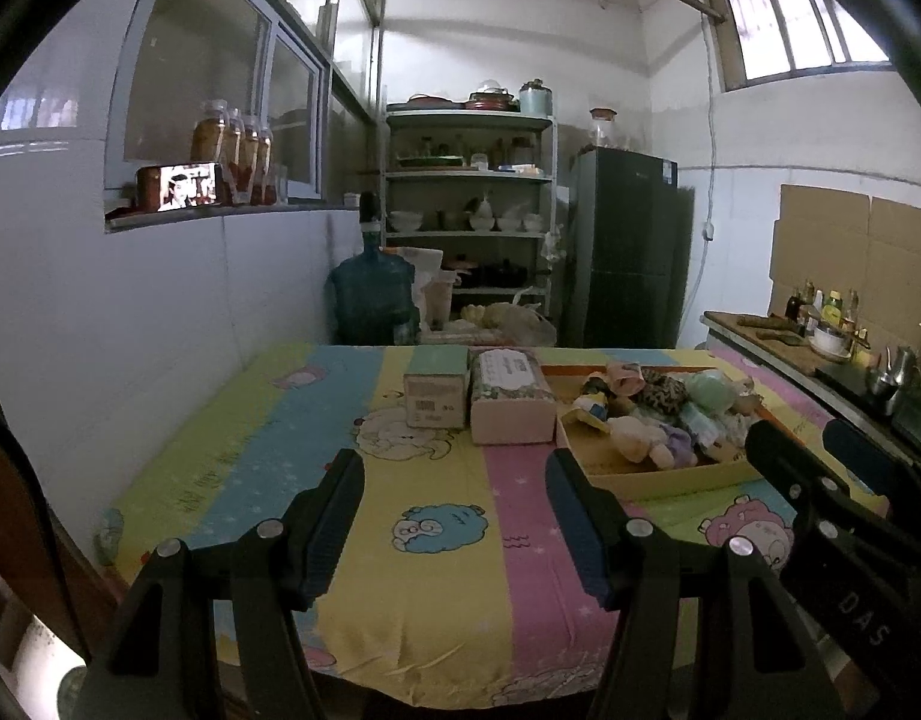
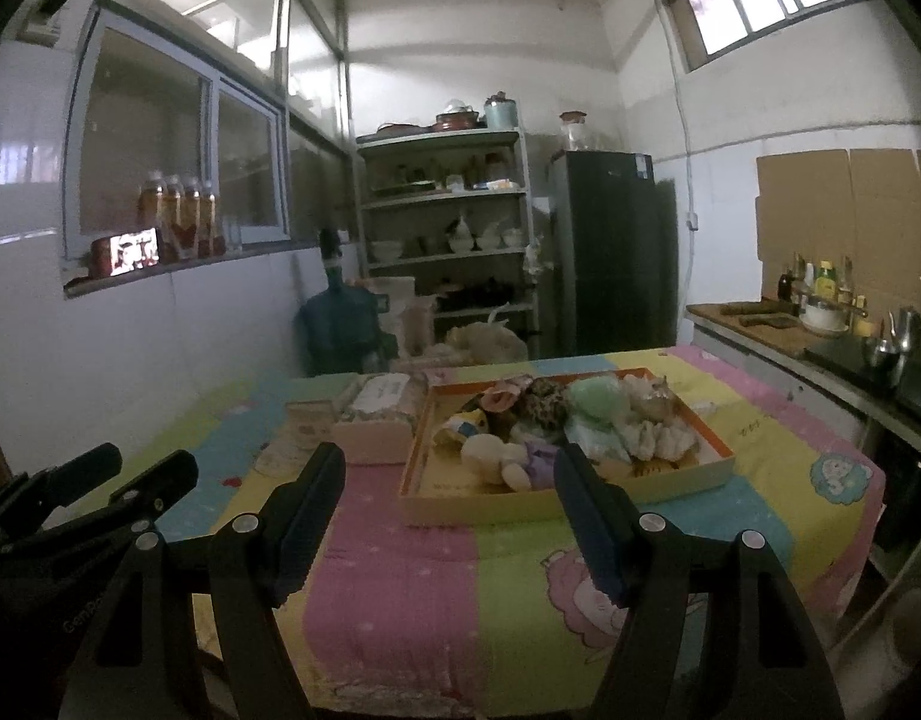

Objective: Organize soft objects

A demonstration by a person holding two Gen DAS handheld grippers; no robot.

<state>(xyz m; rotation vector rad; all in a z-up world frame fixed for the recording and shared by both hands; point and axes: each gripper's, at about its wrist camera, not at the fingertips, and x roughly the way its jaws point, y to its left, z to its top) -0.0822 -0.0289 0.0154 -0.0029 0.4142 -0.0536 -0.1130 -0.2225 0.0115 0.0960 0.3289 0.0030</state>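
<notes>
- The black plastic body of the right gripper bears white letters "DAS".
- The black plastic body of the left gripper bears pale letters "Gen", the rest cut off.
- Print on the cardboard boxes is too blurred to read.

Shallow tray's right end behind gripper

Two boxes — one tray — two grippers.
</notes>
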